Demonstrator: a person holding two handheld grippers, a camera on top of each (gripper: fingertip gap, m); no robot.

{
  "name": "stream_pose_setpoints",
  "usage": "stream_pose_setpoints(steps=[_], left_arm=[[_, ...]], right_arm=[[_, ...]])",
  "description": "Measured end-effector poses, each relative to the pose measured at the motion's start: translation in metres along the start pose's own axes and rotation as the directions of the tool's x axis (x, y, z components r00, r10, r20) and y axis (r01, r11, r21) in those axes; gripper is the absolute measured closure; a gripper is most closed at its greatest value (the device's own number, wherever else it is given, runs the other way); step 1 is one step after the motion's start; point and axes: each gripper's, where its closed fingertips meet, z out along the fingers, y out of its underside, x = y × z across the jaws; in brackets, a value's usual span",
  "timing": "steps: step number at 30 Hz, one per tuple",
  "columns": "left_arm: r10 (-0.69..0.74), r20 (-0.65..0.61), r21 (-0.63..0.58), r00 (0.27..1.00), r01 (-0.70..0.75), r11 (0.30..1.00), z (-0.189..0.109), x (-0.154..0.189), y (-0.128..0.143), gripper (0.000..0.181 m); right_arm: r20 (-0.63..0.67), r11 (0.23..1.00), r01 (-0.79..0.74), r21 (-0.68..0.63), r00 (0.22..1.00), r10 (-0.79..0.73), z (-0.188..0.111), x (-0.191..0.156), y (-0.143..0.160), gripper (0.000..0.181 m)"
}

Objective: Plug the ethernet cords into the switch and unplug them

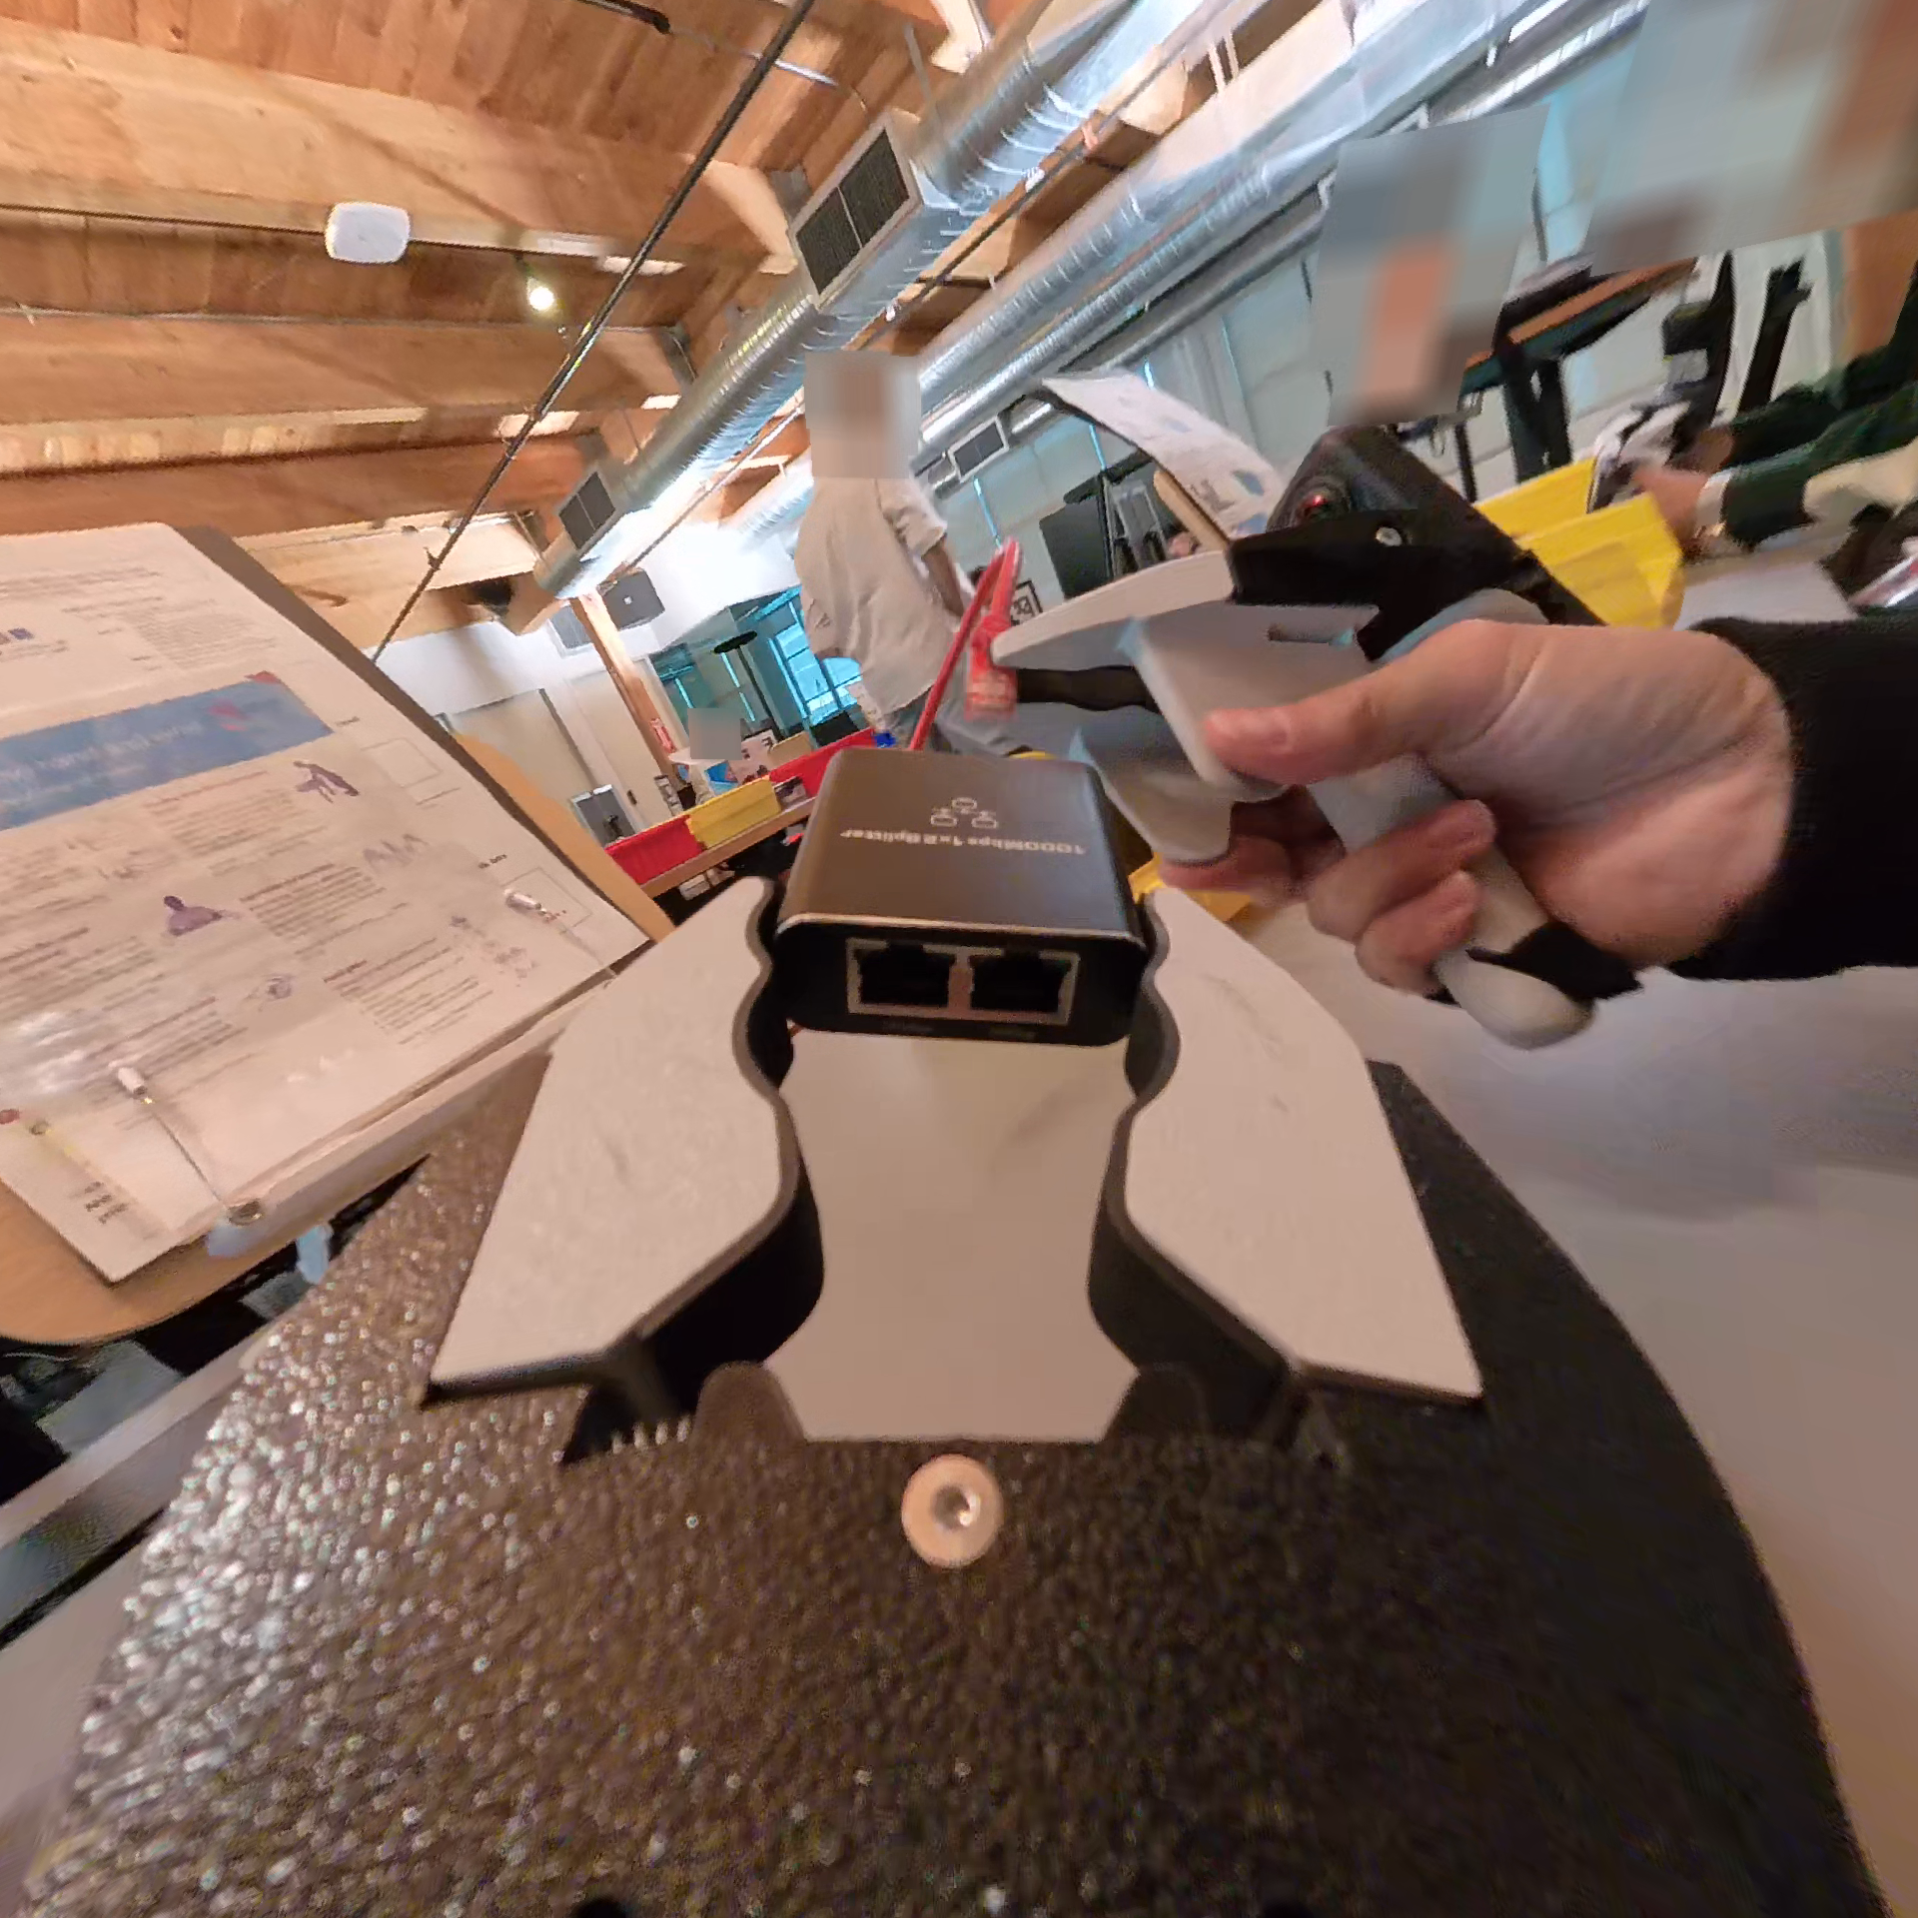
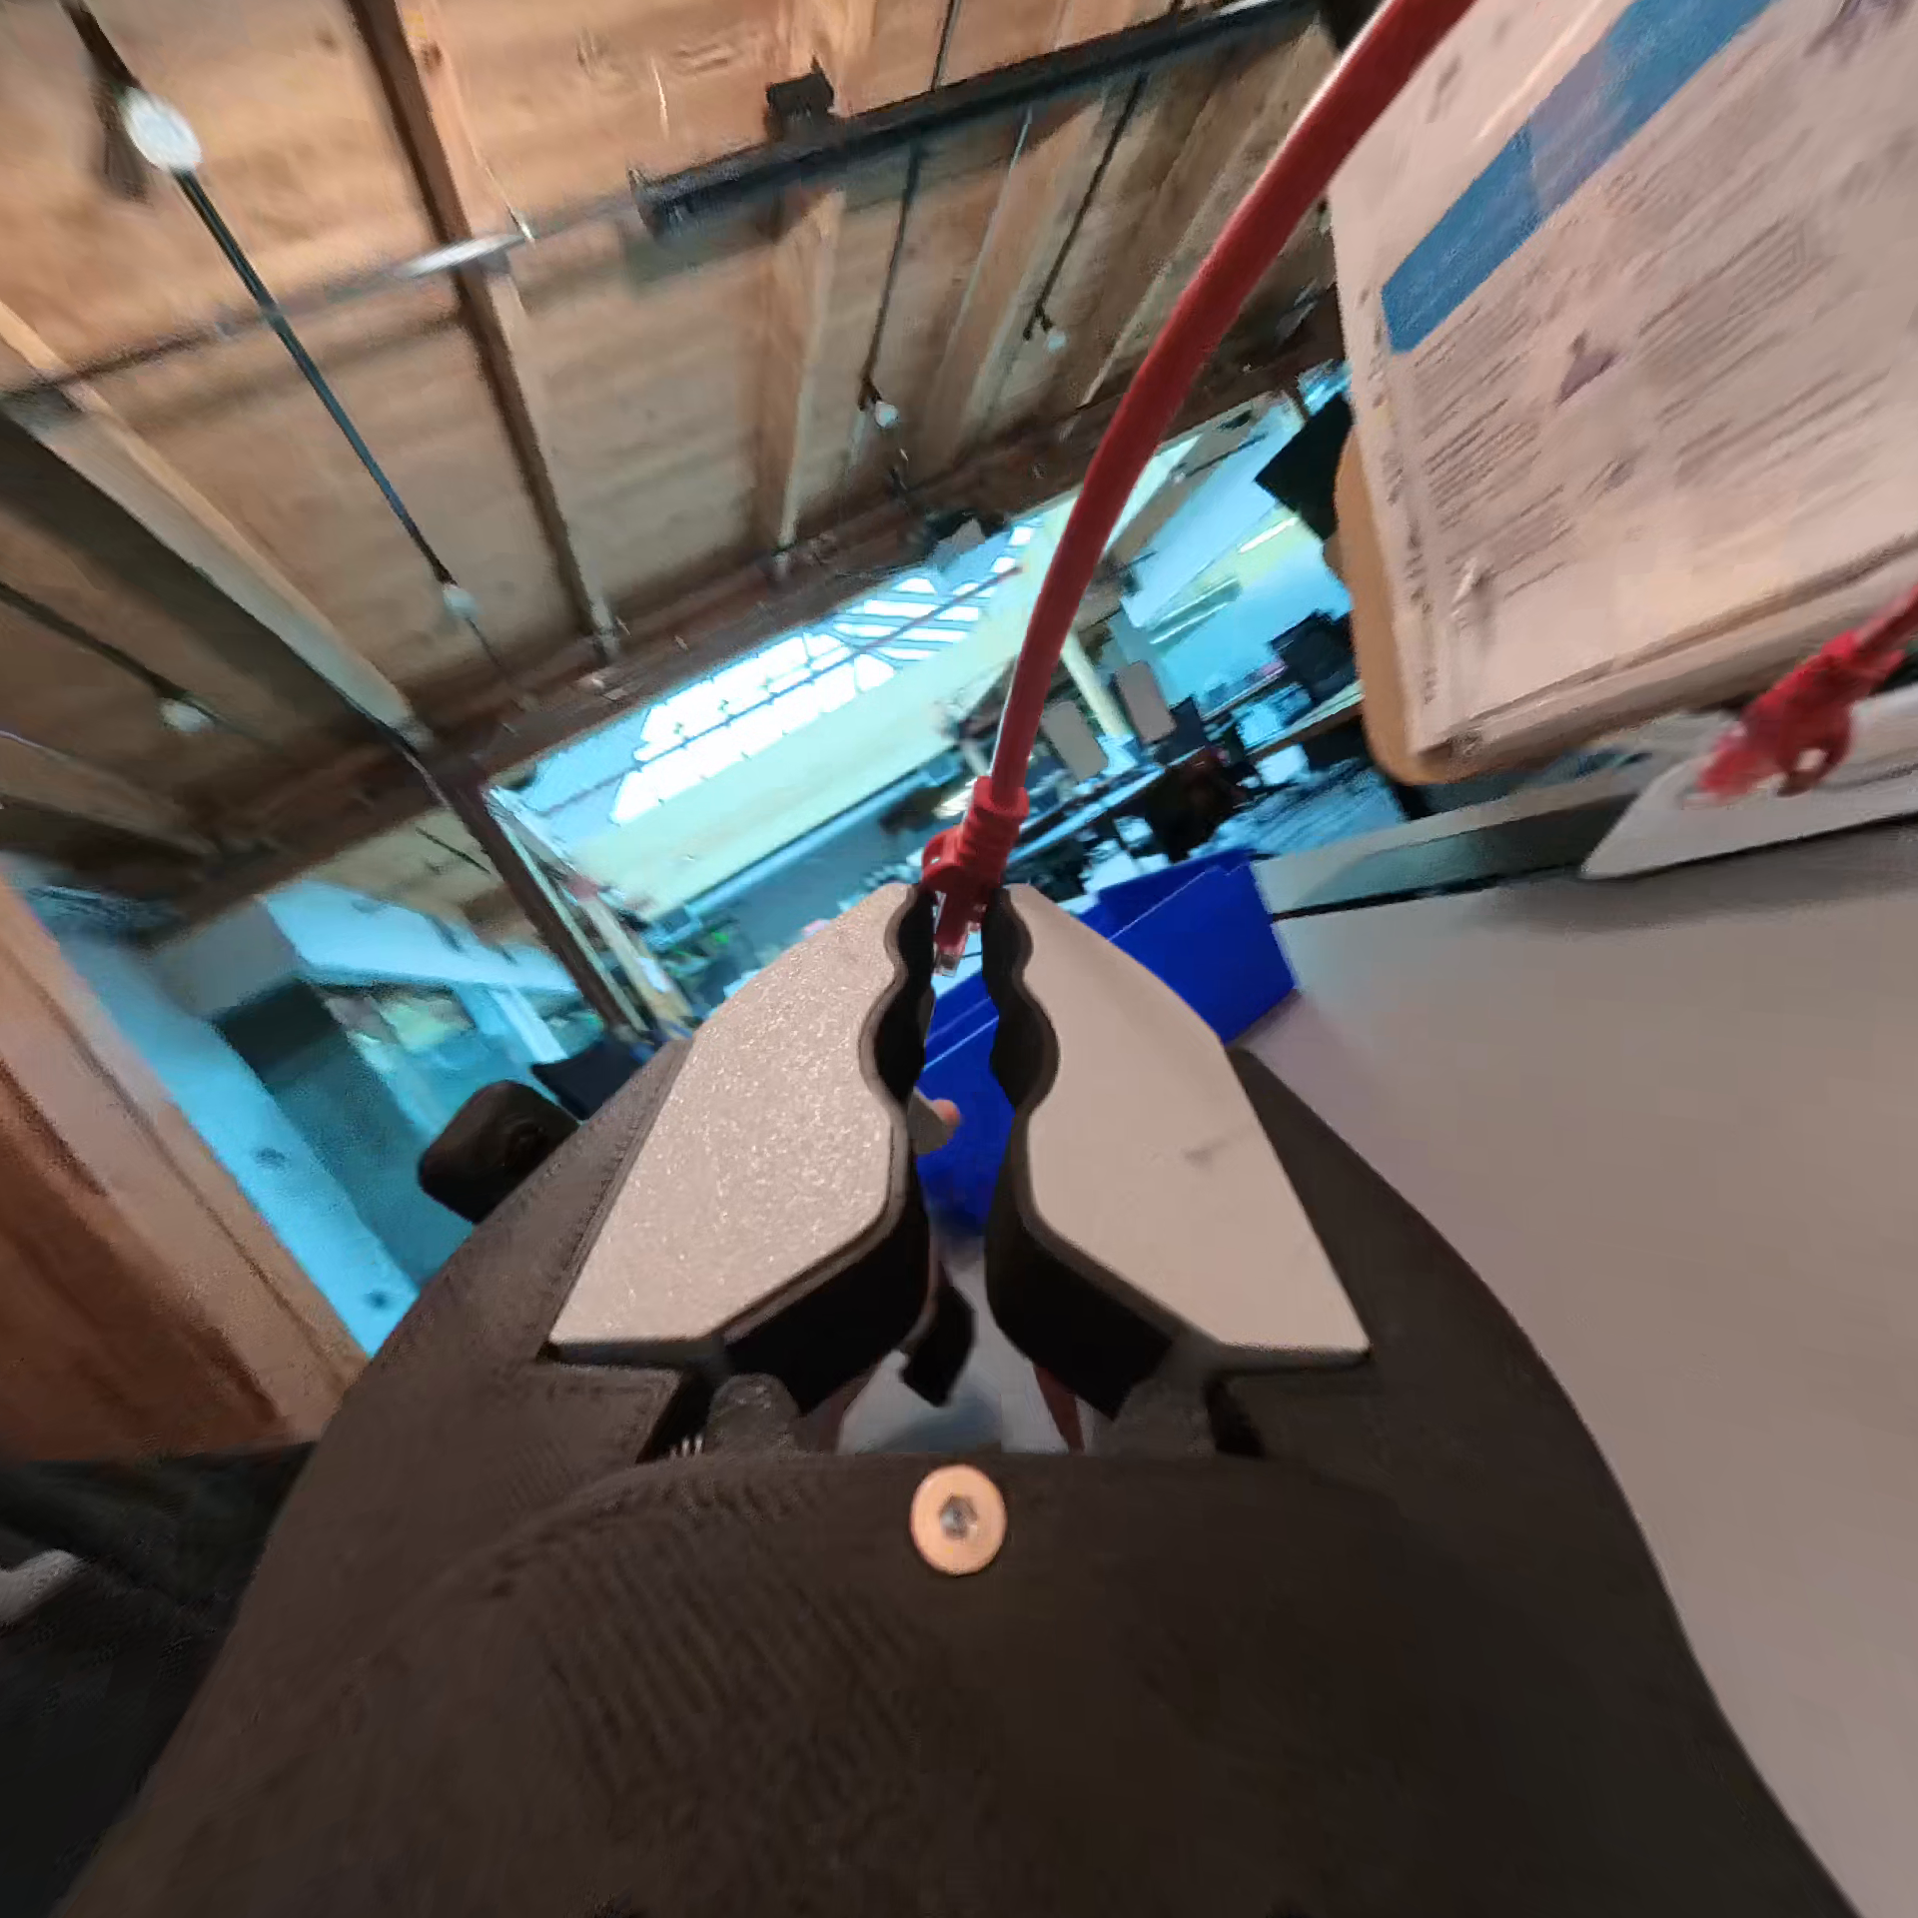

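On your left, the laminated instruction sheet (image 1: pixel 239 861) stands tilted on its board, well clear of the work. Your left tongs (image 1: pixel 960 934) are clamped on the black switch (image 1: pixel 960 872), one finger on each side, holding it in the air above the pale tabletop (image 1: pixel 1661 1194) with its two ports (image 1: pixel 963 979) facing back toward the left wrist camera. Both ports look empty, so I judge the step in hand to be the first insertion.

Farther right, your right hand (image 1: pixel 1557 789) carries the right tongs (image 2: pixel 960 934), which are pinched together on the red plug (image 2: pixel 960 913) of the ethernet cord (image 2: pixel 1131 415). The plug sits just behind the switch's far end, not at the port side, and the cord arcs up and away over it.

To do this well, keep the switch steady and level and bring the plug round to the port face rather than turning both at once. Line the plug's long axis square with one port before you push; an angled entry will likely jam on the rim. I cannot tell which way the latch tab faces, so check it first. Push straight and gently, and mind that the cord's stiffness does not twist the plug in your grip. A second red plug (image 2: pixel 1796 716) lies on the tabletop at the far right.
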Motion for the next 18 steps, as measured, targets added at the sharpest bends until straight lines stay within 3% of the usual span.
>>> stream_pose_setpoints(steps=[2,5,8,10,13,16,18], left_arm=[[-0.012,0.011,-0.001,1.000,0.012,1.000,-0.001,-0.005,0.001,0.119],[-0.032,-0.002,-0.014,0.999,0.032,0.999,-0.001,-0.006,0.006,0.119],[-0.056,-0.014,-0.017,0.998,0.055,0.998,0.000,-0.004,0.008,0.119],[-0.064,-0.024,-0.019,0.998,0.063,0.998,0.000,-0.003,0.008,0.120],[-0.066,-0.033,-0.026,0.997,0.065,0.998,0.001,-0.001,0.010,0.120],[-0.076,-0.048,-0.028,0.996,0.074,0.997,0.001,0.001,0.011,0.119],[-0.090,-0.048,-0.026,0.995,0.089,0.996,0.001,0.000,0.011,0.119]], right_arm=[[-0.015,0.992,0.086,-0.090,0.996,-0.087,-0.008,-0.003,-0.013,0.171],[-0.165,0.944,0.258,-0.207,0.941,-0.294,-0.031,0.012,-0.044,0.171],[-0.357,0.899,0.344,-0.270,0.831,-0.426,-0.066,0.039,-0.078,0.171],[-0.500,0.881,0.366,-0.300,0.726,-0.471,-0.091,0.065,-0.094,0.171],[-0.611,0.854,0.353,-0.381,0.597,-0.519,-0.119,0.096,-0.097,0.171],[-0.654,0.808,0.269,-0.524,0.481,-0.584,-0.141,0.126,-0.090,0.171],[-0.677,0.808,0.198,-0.556,0.457,-0.577,-0.147,0.143,-0.086,0.170]])
